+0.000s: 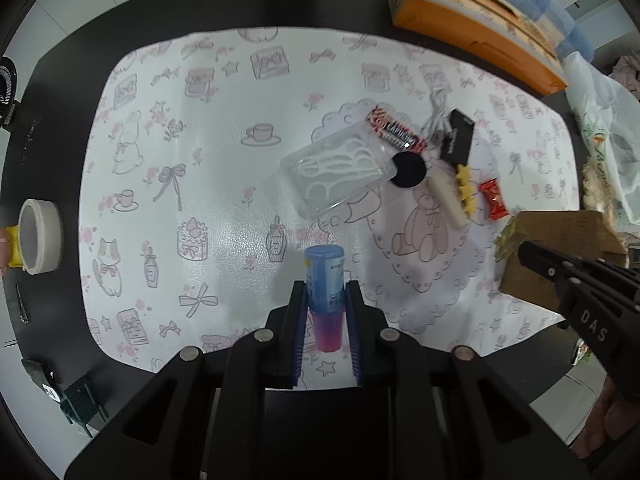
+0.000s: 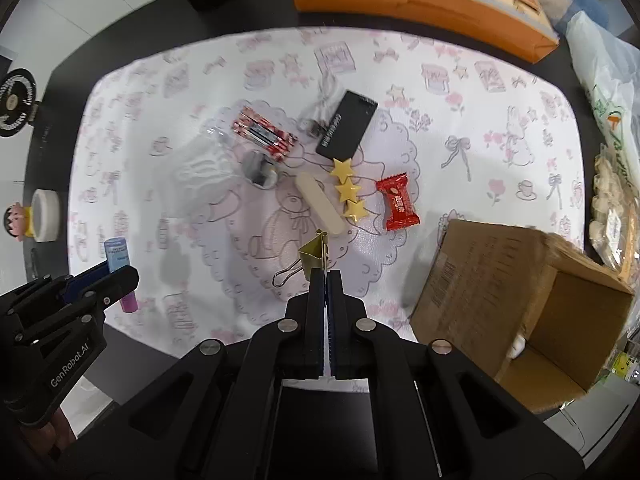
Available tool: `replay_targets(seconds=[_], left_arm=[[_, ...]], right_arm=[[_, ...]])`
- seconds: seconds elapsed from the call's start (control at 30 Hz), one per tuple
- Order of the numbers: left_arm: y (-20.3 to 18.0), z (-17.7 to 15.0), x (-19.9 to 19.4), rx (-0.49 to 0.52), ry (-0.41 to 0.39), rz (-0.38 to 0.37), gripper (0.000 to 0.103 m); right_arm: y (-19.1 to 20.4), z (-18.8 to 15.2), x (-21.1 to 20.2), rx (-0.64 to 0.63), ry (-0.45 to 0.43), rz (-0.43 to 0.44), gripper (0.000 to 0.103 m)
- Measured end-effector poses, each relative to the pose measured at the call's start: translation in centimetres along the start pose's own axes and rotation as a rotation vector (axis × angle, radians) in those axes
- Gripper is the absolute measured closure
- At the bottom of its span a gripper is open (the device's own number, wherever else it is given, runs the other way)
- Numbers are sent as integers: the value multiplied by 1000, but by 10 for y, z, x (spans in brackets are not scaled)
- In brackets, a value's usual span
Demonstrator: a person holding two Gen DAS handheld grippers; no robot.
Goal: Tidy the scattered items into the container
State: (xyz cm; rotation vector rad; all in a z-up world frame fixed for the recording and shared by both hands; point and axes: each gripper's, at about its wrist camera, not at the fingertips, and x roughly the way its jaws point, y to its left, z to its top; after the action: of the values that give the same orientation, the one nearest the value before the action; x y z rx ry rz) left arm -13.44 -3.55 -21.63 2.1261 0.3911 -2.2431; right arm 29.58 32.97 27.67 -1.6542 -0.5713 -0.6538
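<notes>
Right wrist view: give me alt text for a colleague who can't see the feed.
The right gripper is shut on a gold binder clip above a patterned mat, with an open cardboard box to its right. Beyond lie a red candy, star clip and black card; the left gripper holds a blue-and-pink tube.
</notes>
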Motion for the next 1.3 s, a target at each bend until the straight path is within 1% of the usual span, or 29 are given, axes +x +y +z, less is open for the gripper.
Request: replay_targets(seconds=[0.1,0.27,0.37,0.47,0.6,0.73,0.83,1.0,1.13,1.3], left_arm=[[-19,0,-12,1,-33,0,84],[-19,-10,-44,5,-87,8,84],[-17,-17,-60,0,-109,-2,84],[-14,-25,-76,16,-132,-7,84],[-12,-34,-92,66,-160,0,84],[-16,-39,-95,63,-166,0,84],[-25,-41,-96,54,-179,-1,84],[-38,-42,-100,19,-178,-8,84],[-51,-41,-103,13,-183,-2,84],[-68,-38,-104,31,-184,-1,84]], right_arm=[[4,-3,-20,-4,-33,5,102],[15,-15,-57,-16,-89,10,102],[22,-27,-78,-12,-121,11,102],[30,-38,-96,-3,-147,4,102],[38,-49,-110,20,-171,15,102],[39,-53,-114,25,-187,35,102],[34,-54,-118,3,-203,39,102],[18,-55,-125,-18,-199,34,102],[4,-55,-130,-14,-203,33,102],[-16,-54,-134,2,-206,37,102]])
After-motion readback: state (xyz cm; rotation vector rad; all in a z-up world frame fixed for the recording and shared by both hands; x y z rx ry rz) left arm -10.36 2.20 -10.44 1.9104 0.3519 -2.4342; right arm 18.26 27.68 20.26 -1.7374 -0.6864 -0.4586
